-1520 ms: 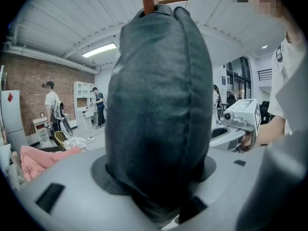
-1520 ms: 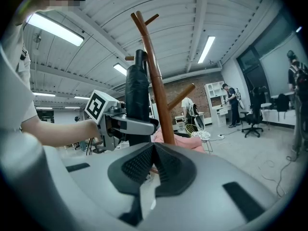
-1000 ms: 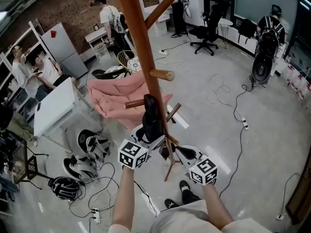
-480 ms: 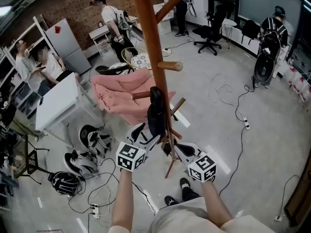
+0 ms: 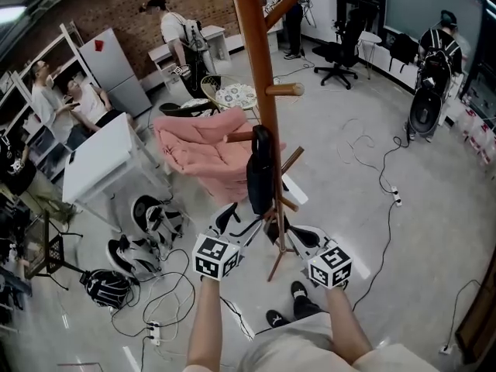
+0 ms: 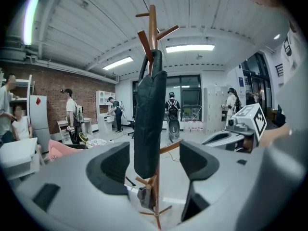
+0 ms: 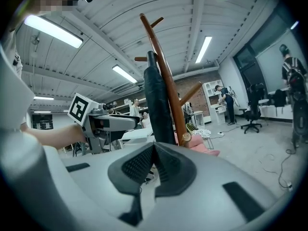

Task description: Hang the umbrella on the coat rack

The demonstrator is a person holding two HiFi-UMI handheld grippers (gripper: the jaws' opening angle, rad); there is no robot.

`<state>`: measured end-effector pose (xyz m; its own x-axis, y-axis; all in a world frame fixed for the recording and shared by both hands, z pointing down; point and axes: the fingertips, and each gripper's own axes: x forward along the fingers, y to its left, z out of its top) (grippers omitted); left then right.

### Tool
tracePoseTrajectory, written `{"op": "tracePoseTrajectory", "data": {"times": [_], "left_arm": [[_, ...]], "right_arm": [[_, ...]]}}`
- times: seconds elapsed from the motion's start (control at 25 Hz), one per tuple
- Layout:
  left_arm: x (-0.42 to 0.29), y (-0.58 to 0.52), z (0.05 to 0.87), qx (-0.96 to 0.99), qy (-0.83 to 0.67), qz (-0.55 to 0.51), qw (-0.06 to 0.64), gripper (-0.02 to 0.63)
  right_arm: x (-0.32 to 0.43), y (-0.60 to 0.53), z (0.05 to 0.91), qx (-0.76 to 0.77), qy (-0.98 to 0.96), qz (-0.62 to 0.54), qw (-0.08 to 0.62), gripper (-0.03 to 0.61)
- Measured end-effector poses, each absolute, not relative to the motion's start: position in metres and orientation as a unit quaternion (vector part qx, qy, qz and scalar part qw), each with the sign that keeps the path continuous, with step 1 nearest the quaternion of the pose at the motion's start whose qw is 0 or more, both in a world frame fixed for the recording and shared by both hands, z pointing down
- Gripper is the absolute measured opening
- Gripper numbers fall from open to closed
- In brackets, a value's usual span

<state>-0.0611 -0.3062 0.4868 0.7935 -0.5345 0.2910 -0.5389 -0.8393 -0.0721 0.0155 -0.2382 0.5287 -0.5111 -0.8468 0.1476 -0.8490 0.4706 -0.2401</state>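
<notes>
A tall wooden coat rack stands right in front of me. A folded black umbrella hangs upright against its pole from a low peg. My left gripper sits just below and left of the umbrella's lower end, open. In the left gripper view the umbrella hangs between and beyond the spread jaws of that gripper, and I see no contact. My right gripper is at the pole's right, low down. Its jaws are shut, with the umbrella and the rack rising just behind them.
A pink beanbag chair lies behind the rack and a white table stands at the left. Helmets, bags and cables litter the floor at lower left. A cable with a power strip runs at the right. People stand around the room's edges.
The view has shifted and the rack now stands more upright in it. Both grippers sit slightly lower and farther from the umbrella's lower end, which stays hanging on the peg.
</notes>
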Motion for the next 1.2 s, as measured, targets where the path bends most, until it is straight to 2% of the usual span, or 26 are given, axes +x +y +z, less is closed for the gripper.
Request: {"op": "tracePoseTrajectory", "data": {"times": [0.6,1.2], "left_arm": [[-0.084,-0.272,0.509,0.907,-0.406,0.084,0.077,0.327],[-0.081,-0.245,0.511,0.899,-0.425,0.102,0.033,0.319]], "right_arm": [[0.017,-0.221,0.555,0.517,-0.844,0.14,0.014,0.003],[0.029,-0.231,0.551,0.539,-0.832,0.132,0.012,0.003]]}}
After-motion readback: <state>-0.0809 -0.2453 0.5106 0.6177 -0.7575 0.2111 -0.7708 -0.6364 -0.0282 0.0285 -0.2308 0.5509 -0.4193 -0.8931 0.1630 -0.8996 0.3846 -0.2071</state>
